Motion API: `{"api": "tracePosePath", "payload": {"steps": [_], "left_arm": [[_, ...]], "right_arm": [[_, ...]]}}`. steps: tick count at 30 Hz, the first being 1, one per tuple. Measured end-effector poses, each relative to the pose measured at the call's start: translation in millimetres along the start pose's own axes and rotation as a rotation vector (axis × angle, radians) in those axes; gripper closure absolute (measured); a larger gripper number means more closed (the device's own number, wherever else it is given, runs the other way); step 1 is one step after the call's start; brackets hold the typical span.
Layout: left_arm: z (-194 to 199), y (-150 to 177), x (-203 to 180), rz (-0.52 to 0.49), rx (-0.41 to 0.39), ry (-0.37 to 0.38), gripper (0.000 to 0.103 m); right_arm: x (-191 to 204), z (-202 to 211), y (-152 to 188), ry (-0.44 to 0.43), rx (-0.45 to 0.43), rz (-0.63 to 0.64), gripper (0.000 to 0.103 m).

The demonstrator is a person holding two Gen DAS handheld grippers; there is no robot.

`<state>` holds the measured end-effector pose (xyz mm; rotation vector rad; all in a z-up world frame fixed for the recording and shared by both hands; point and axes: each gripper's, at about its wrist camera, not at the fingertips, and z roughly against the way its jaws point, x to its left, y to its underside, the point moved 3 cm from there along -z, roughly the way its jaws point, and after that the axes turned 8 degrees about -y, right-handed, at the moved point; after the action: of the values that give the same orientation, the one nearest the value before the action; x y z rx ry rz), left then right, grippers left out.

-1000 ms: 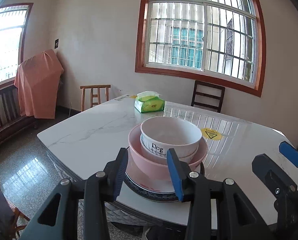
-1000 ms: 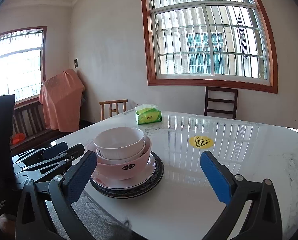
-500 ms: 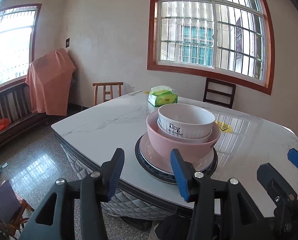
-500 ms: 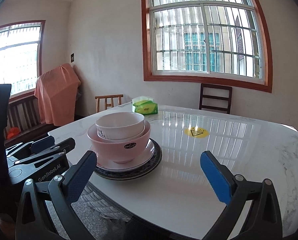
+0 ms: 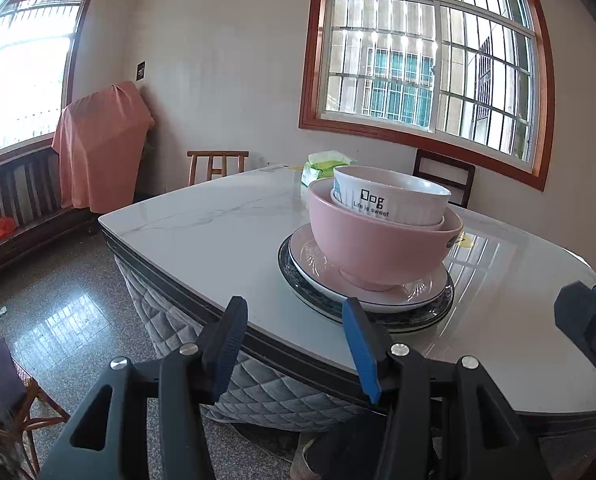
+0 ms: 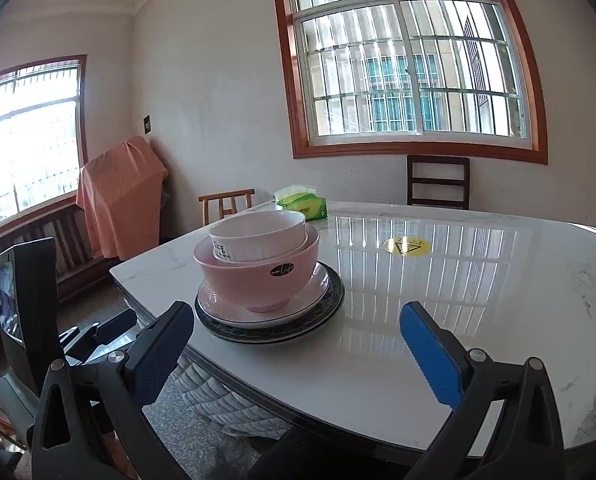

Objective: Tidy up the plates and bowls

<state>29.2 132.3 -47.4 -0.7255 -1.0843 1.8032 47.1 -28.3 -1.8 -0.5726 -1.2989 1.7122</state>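
A white bowl (image 5: 394,200) printed "Dog" sits nested in a pink bowl (image 5: 378,248). The pink bowl stands on a pink plate (image 5: 418,294), which lies on a dark blue-rimmed plate (image 5: 426,314), near the marble table's (image 5: 226,224) front edge. The stack also shows in the right wrist view: white bowl (image 6: 258,236), pink bowl (image 6: 258,280), plates (image 6: 274,326). My left gripper (image 5: 294,338) is open and empty, just in front of the table edge, below the stack. My right gripper (image 6: 294,348) is open wide and empty, near the table's front edge, right of the stack.
A green tissue pack (image 6: 302,202) lies at the table's far side and a yellow sticker (image 6: 406,246) on its middle. Wooden chairs (image 6: 438,180) stand behind the table. An orange-draped bench (image 5: 98,148) is at the left wall. The other gripper (image 5: 590,324) shows at the right.
Both grippers have drawn back and dropped lower, so the stack now sits higher and farther in view. The dishes have not moved.
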Motion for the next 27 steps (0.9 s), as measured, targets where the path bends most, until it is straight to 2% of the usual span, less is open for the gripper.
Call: {"api": "tracePosePath", "payload": {"steps": [4, 12, 17, 27], "left_arm": [[-0.4, 3.7, -0.4, -0.011, -0.014, -0.003, 0.052], [-14.7, 13.9, -10.9, -0.078, 0.074, -0.008, 0.051], [-19.1, 23.3, -8.0, -0.057, 0.096, 0.001, 0.05], [-23.7, 28.3, -13.1, -0.084, 0.115, -0.009, 0.046]], "right_arm": [[-1.6, -6.6, 5.5, -0.027, 0.031, -0.023, 0.001], [-7.8, -6.5, 7.8, 0.012, 0.051, -0.014, 0.001], [-10.2, -11.2, 12.1, 0.014, 0.075, -0.012, 0.001], [-17.2, -18.8, 19.0, 0.006, 0.107, -0.034, 0.001]]}}
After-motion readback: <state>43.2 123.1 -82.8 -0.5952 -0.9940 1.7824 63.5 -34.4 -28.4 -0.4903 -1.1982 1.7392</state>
